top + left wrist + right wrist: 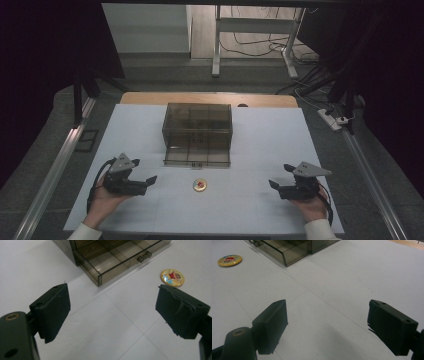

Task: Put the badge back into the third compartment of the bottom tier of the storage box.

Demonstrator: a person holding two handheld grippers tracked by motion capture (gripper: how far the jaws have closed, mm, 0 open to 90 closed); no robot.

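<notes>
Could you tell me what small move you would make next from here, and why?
Probably bring the left claw toward the round yellow badge and lower its jaws around it. Both claws are open and hold nothing, the badge lies loose on the white table just in front of the smoky box's pulled-out drawer, and the left claw looks nearer to it than the right claw.

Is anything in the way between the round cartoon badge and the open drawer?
Nothing visible is. The badge lies flat on the white table, just in front of the pulled-out drawer of the smoky plastic box. Bare table lies between them, and both grippers sit off to the sides, jaws open.
</notes>
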